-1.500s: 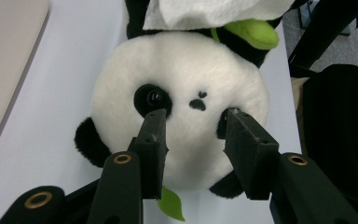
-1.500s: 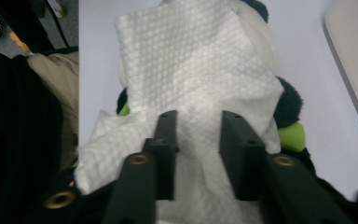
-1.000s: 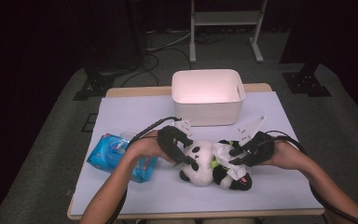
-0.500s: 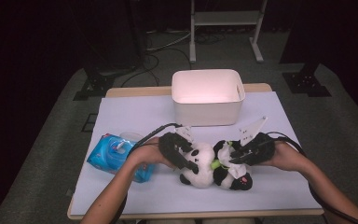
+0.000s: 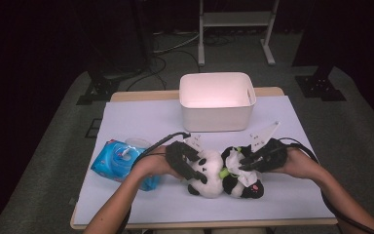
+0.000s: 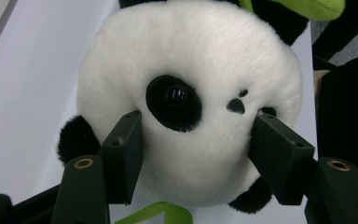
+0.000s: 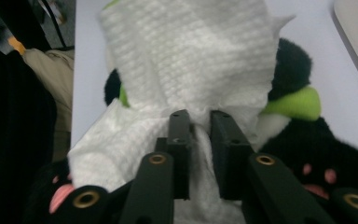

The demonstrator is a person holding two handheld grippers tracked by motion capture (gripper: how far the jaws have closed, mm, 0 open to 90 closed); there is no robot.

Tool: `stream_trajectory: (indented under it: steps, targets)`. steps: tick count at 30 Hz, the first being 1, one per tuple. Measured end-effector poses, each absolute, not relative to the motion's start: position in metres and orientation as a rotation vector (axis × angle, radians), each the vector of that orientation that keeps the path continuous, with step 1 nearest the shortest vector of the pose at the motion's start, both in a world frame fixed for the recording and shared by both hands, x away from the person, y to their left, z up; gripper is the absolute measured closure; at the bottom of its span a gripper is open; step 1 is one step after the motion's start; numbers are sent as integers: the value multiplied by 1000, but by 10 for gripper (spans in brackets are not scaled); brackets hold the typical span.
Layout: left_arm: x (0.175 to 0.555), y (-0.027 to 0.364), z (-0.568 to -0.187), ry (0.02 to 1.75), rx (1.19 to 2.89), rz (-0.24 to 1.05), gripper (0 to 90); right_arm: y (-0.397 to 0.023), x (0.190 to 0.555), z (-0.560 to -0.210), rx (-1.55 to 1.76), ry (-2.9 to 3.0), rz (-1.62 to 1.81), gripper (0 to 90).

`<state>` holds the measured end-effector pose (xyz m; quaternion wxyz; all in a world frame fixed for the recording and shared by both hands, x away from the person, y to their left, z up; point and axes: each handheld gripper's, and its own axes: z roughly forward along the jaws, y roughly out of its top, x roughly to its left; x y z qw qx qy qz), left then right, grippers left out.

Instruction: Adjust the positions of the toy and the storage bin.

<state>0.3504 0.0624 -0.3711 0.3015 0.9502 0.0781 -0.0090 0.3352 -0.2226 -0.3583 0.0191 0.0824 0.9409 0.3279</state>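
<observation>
Wiping a plush panda (image 5: 221, 175) with a white wipe (image 7: 186, 79) looks like the step in hand, seen from above at the lower middle of the frame, on a white sheet (image 5: 141, 122) covering the table. The toy lies on its side, head toward the left and dark feet with pink paw pads toward the right. Coming in from the lower left, the left gripper (image 6: 193, 140) has its two black jaws pressed against either side of the round white head, just below the black eye patch, holding it steady. From the lower right, the right gripper (image 7: 200, 121) has just been drawing its jaws together and now pinches a fold of the textured wipe, which drapes over the toy's body beside a green scrap of fabric (image 7: 296, 103). A blue pack of wipes (image 5: 119, 161) sits at the left edge of the sheet, just beside the left forearm, and a white bin (image 5: 217, 109) stands at the upper middle, well apart. To do this well, I judge the head grip should stay firm but gentle, while the wipe is dragged in short strokes across the fur, keeping the pinch tight so the wipe does not slip free.
</observation>
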Motion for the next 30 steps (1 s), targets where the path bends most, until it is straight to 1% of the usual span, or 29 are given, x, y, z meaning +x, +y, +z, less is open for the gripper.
stream_trajectory:
  steps: [4, 11, 17, 24, 30]
  targets:
    - [351, 65, -373, 211, 2498, -33, 379, -237, 331, -361, 310, 2908, 1072, 828]
    - [352, 64, -372, 206, 2509, -29, 375, -254, 325, -365, 360, 2913, 1052, 842]
    - [351, 63, -371, 202, 2517, -22, 376, -260, 319, -368, 380, 2917, 1009, 843]
    - [353, 61, -371, 207, 2520, -24, 379, -245, 319, -357, 317, 2908, 1079, 844]
    - [356, 61, -371, 222, 2524, -37, 381, -208, 314, -349, 161, 2948, 1036, 843]
